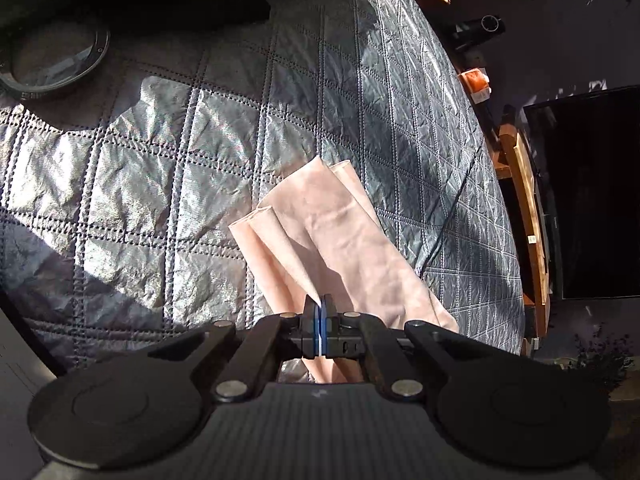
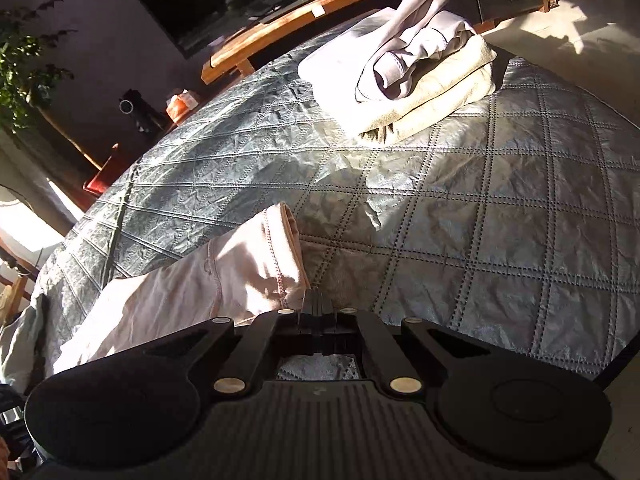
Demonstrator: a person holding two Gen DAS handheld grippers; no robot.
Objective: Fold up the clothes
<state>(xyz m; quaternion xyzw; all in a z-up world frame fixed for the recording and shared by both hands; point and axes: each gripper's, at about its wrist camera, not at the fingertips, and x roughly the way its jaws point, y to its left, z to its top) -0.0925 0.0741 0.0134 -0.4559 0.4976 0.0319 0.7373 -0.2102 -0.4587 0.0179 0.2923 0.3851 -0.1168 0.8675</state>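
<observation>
A pale pink garment lies folded lengthwise on the grey quilted cover. In the left wrist view my left gripper is shut, with a thin ridge of the pink cloth pinched between its blue pads. The right wrist view shows the same pink garment stretching away to the left, its stitched hem facing me. My right gripper is shut, and the hem's corner runs into its fingertips. How deep that hold goes is hidden in shadow.
A stack of folded pale clothes sits at the far side of the quilted cover. A dark garment and a round ring lie at the back left. A wooden bench and a television stand beyond the edge.
</observation>
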